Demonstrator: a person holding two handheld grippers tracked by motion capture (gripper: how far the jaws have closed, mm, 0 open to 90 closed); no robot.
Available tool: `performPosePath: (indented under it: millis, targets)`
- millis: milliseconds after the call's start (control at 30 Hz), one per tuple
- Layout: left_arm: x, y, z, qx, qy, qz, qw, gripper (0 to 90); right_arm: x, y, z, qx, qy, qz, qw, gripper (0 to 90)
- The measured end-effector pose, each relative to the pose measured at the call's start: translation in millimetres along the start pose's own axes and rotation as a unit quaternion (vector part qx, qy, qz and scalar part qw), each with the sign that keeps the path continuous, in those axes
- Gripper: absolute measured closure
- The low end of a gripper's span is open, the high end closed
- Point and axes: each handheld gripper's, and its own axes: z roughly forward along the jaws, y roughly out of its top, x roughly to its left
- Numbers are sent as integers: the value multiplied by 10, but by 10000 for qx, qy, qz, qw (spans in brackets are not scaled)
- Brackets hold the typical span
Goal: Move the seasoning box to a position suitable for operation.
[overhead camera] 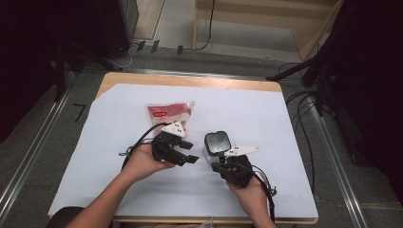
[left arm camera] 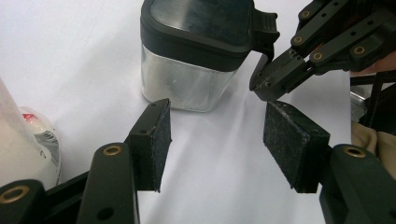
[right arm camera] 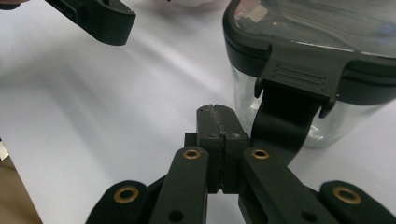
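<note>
Two grippers work above the white sheet (overhead camera: 119,142) on your table. At the far left lies a red and white pouch (overhead camera: 169,112), flat on the sheet. Just near it, your left gripper (left arm camera: 217,133) is released, with its pads apart and nothing between them. To the right stands the clear jar with the black lid (overhead camera: 216,143), upright. Your right gripper (right arm camera: 217,122) is clenched with nothing inside, its tips just beside the lid's clasp (right arm camera: 299,79), on the near side of the jar.
</note>
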Motion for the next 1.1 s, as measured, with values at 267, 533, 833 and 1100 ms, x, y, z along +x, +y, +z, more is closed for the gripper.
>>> performPosePath:
  millis: [267,533,833,1100]
  targets:
    - [7,14,25,19,15,77,10000,425,-139,-31,-109,3,-112,200,9997,900]
    - [2,11,22,-5,42,76,10000,419,-264,-47,-223,11,-208,324,9993,900]
    - [-9,11,20,18,33,122,9999,417,-457,-36,-332,99,-334,441,9984,900]
    - [-5,9,24,31,40,114,9999,412,-588,-12,-379,252,-433,428,9978,900]
